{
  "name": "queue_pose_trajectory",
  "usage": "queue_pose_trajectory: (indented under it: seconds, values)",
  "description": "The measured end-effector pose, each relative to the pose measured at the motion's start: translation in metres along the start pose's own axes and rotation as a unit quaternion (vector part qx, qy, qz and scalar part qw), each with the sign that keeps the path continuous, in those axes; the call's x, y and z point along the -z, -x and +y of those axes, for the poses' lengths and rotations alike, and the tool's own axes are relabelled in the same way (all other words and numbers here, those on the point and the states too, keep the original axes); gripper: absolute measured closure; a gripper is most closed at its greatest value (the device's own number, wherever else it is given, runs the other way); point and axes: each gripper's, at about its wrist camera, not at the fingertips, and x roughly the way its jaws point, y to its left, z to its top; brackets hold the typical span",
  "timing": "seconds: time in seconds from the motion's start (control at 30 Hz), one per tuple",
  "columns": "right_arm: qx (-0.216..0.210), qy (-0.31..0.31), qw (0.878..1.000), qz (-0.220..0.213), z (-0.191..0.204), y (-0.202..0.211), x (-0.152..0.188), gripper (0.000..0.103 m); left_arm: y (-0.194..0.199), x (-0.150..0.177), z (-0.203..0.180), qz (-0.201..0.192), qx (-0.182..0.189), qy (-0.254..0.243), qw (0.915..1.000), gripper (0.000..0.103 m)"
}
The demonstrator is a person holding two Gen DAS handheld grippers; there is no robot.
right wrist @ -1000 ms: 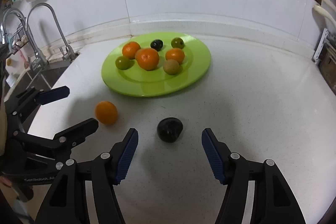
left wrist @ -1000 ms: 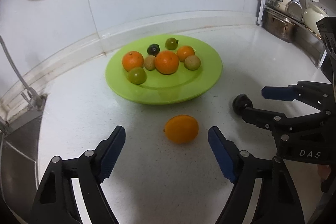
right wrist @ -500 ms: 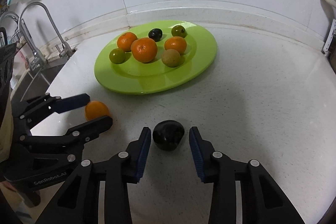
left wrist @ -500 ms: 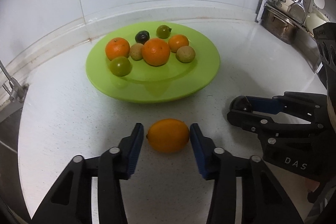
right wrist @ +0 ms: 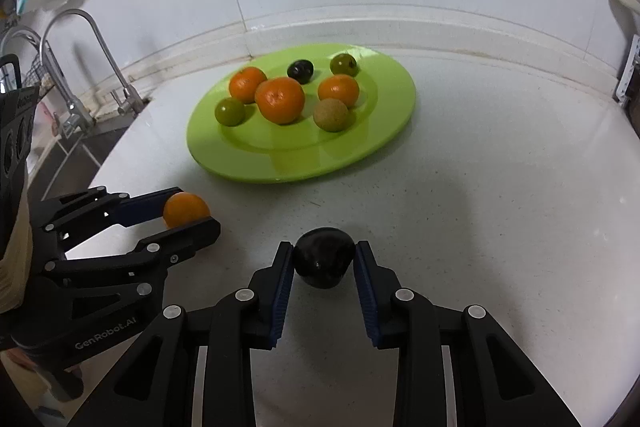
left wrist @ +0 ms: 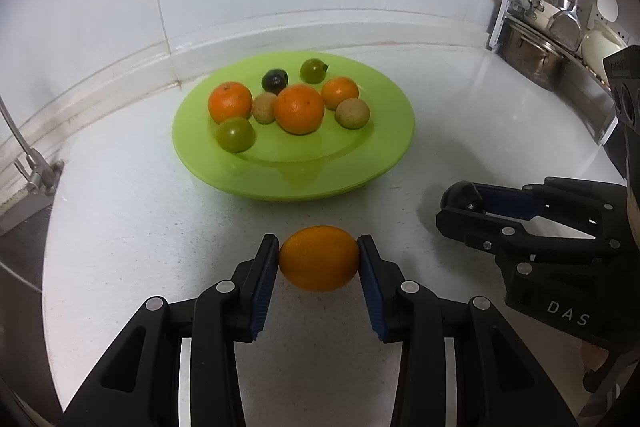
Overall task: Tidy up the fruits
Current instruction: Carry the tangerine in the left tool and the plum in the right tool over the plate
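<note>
My left gripper [left wrist: 318,259] is shut on an orange fruit [left wrist: 319,258], just off the white counter in front of a green plate [left wrist: 392,155]; it also shows in the right wrist view [right wrist: 186,209]. My right gripper [right wrist: 324,263] is shut on a dark plum-like fruit [right wrist: 324,263], which also shows in the left wrist view [left wrist: 460,197]. The plate [right wrist: 384,135] holds several fruits: oranges, green ones, brownish ones and a dark one.
A faucet [right wrist: 100,55] and sink edge lie at the left. A rack with a pot [left wrist: 528,51] and utensils stands at the right against the wall. The white tiled wall runs behind the plate.
Both grippers moved forward and closed: the left onto the orange fruit, the right onto the dark fruit. Both were open one second ago.
</note>
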Motion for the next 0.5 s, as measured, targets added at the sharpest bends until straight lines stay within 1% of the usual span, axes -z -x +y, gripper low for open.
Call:
queue_pose_trajectory:
  seconds: [0.2,0.4,0.5]
  values:
    - [-0.003,0.006,1.0,-0.025,0.006,0.02,-0.005,0.071,0.023,-0.003,-0.002,-0.019,-0.003,0.0,0.9998,0.064]
    - [-0.01,0.013,0.998,-0.055,0.014,0.043,-0.014,0.071,0.048,-0.013,-0.004,-0.046,-0.01,-0.001,0.9989,0.064]
    - [-0.013,0.015,0.997,-0.071,0.016,0.053,-0.02,0.071,0.062,-0.021,-0.004,-0.065,-0.013,-0.002,0.9978,0.064]
